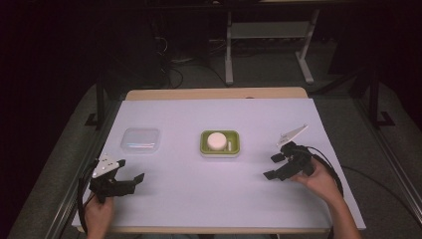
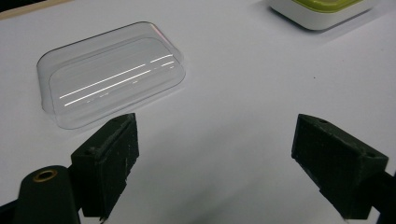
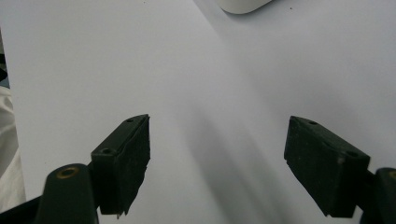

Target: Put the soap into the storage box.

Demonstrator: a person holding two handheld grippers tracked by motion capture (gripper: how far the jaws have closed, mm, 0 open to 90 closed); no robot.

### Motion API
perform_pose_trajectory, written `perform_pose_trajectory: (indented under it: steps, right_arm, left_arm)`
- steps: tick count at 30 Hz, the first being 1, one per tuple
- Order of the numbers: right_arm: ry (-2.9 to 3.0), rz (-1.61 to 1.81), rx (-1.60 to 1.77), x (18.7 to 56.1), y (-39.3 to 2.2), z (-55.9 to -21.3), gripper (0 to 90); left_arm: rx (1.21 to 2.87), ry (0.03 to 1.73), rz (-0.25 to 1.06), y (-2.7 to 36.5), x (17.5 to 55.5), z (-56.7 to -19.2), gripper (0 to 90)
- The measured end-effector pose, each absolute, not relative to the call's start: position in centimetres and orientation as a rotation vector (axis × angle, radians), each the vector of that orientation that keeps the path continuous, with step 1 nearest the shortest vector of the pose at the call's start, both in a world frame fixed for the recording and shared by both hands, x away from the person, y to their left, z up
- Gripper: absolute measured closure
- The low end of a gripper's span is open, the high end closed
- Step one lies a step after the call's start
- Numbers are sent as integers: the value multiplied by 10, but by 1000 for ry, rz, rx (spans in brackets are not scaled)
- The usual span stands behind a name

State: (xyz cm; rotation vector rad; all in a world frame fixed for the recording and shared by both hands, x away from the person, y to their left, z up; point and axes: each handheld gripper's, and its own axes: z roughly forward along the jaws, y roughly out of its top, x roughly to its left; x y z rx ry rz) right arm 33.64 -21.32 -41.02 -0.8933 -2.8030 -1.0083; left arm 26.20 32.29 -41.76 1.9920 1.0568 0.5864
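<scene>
near edge, high view: the person's two hands enter from the near side of the table (image 1: 169,199), which is covered by a white sheet. the left gripper (image 1: 130,182) sits at the near left, tilted down at the sheet, its jaws spread wide with nothing between them; the left gripper view confirms this, with bare white sheet between the two black pads. the right gripper (image 1: 274,166) is held at the near right, angled inward toward the middle of the table, its jaws likewise wide apart and empty, as the right gripper view shows. both tools appear to be held in a ready pose, flanking the objects rather than touching them.

middle of table: a clear plastic lid (image 1: 141,140) lies flat on the sheet to the left, just beyond the left gripper and well apart from the dish; in the left gripper view the lid (image 2: 112,77) lies ahead of the left jaw, which suggests it is this gripper's likely target. to its right, near the table's centre, stands a green and white dish (image 1: 220,151) holding a round white object (image 1: 216,140) and a small pale piece beside it; what these are cannot be told. the lid's shape resembles the dish's outline, so it probably belongs on top.

far: the bare wooden edge of the table, then dark floor with cables and a metal stand.
</scene>
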Motion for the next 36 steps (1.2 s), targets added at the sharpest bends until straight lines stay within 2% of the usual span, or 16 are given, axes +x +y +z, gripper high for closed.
perform_pose_trajectory:
  steps: [36]
  right_arm:
    - [-2769,-1059,-1001,292,-240,-430,193]
  left_arm:
    - [2015,1028,581,321,262,-418,145]
